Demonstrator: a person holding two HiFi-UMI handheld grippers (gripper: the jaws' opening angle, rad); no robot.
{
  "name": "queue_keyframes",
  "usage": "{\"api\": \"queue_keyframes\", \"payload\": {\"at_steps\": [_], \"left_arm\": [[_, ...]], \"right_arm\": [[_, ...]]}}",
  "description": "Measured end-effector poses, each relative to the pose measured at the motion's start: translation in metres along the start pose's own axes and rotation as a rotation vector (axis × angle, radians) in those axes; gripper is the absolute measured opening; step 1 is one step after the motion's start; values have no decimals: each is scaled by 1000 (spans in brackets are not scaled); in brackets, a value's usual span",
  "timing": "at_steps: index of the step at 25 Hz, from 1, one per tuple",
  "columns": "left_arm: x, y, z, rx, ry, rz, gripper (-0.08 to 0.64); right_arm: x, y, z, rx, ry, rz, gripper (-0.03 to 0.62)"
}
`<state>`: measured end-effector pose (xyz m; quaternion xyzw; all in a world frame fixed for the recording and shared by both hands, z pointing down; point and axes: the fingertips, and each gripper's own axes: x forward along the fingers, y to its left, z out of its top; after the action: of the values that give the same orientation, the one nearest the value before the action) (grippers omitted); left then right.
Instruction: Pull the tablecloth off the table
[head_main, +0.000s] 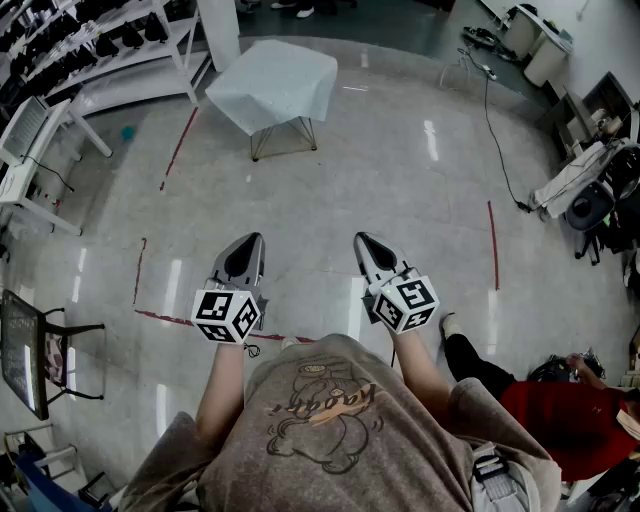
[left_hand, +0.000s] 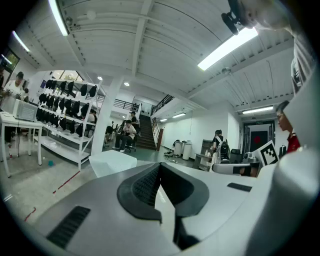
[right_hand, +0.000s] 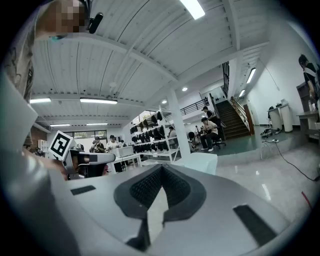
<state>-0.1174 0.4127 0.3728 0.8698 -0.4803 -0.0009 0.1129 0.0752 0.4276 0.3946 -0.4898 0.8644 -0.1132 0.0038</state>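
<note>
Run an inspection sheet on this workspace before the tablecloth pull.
Surface: glossy grey floor, marked with red tape lines.
Job's things: white tablecloth draped over the small wire-legged table, untouched, well ahead of both grippers.
Clutter: small teal object on the floor near the rack, too small to identify.
Grippers: left gripper and right gripper both shut and empty, held side by side.
Cables: black cable trails across the floor at right, clear of the table.
Surroundings: white shelving rack at upper left; seated person in red at lower right.
</note>
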Motion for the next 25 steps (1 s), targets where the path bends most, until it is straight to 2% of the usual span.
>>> {"api": "queue_keyframes", "payload": {"at_steps": [5, 12, 17, 25], "left_arm": [[6, 11, 7, 14, 2, -34, 18], [5, 34, -7, 35, 27, -70, 18], [3, 50, -8, 13, 36, -90, 18], [19, 65, -5, -3, 31, -101, 18]], "right_arm": [[12, 7, -2, 19, -20, -2, 5], [21, 16, -22, 6, -9, -51, 6], [26, 21, -27, 28, -3, -91, 6], [50, 15, -28, 47, 3, -91, 6]]}}
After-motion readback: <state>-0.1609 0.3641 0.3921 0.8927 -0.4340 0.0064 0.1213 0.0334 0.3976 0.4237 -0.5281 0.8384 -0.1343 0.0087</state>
